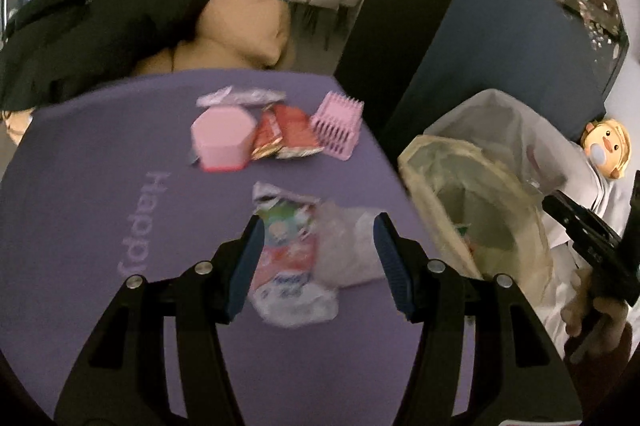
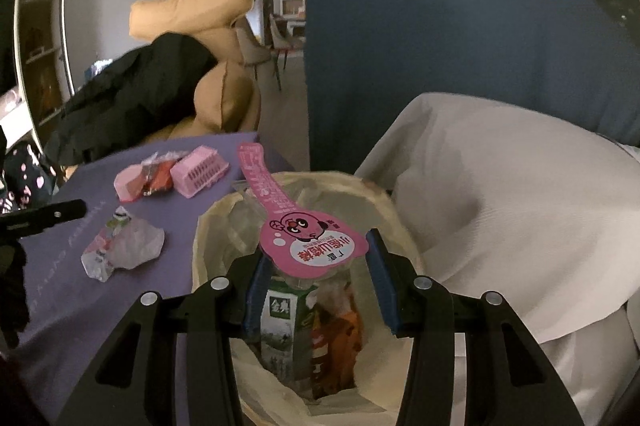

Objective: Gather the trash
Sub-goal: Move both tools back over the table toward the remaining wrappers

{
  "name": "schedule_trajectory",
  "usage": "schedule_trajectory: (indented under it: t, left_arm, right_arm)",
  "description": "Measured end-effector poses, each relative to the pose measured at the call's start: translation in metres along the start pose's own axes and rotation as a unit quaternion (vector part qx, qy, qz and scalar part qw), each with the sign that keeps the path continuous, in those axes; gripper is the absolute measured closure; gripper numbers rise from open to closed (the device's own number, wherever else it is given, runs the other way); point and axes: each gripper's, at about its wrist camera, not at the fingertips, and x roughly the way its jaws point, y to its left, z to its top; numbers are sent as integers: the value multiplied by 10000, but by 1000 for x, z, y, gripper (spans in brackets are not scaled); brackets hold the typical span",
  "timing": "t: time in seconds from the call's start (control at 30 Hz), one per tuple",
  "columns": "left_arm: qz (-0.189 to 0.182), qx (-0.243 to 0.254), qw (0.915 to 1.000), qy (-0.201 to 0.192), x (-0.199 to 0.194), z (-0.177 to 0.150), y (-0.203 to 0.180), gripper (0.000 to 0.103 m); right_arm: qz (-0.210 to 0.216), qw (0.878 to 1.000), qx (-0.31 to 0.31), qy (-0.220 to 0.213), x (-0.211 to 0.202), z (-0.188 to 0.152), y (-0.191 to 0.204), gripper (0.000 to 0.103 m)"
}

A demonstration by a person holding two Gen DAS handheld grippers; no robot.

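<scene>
We saw carton (image 2: pixel 286 322) in bin (image 2: pixel 208 226) via R cam only, R gripper (image 2: pixel 316 266) clamped pink package (image 2: pixel 312 242), L gripper (image 1: pixel 318 258) open over 2 wrappers (image 1: pixel 292 250).

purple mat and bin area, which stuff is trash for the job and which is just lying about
For the job:
- crumpled wrapper
- clear plastic scrap
- red snack packets
- pink card package
- lined bin

Lying about:
- pink basket
- pink box
- black coat
- doll
</scene>
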Motion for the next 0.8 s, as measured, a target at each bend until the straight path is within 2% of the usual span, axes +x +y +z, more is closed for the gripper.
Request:
schedule_trajectory:
  t: [0.13,0.23,0.3,0.5,0.63,0.8]
  left_arm:
    - [-31,-87,9999,140,1,-6,14,49]
    - [-70,-148,9997,161,0,-7,21,49]
    - [-8,-187,9997,175,0,-8,26,49]
    - [164,-291,9993,155,-5,-9,43,49]
    - [241,-383,9989,129,-10,-9,54,49]
    - [373,-406,9985,60,-19,-10,67,49]
  right_arm:
    - [72,9993,0,376,16,-5,8,59]
    - [-96,9984,-77,545,24,-9,13,58]
    - [-173,9979,-135,617,26,-10,15,50]
    - [-236,9978,-12,625,25,-10,14,49]
    - [-73,9984,112,544,18,-7,21,49]
    - [231,9985,-64,494,16,-3,46,49]
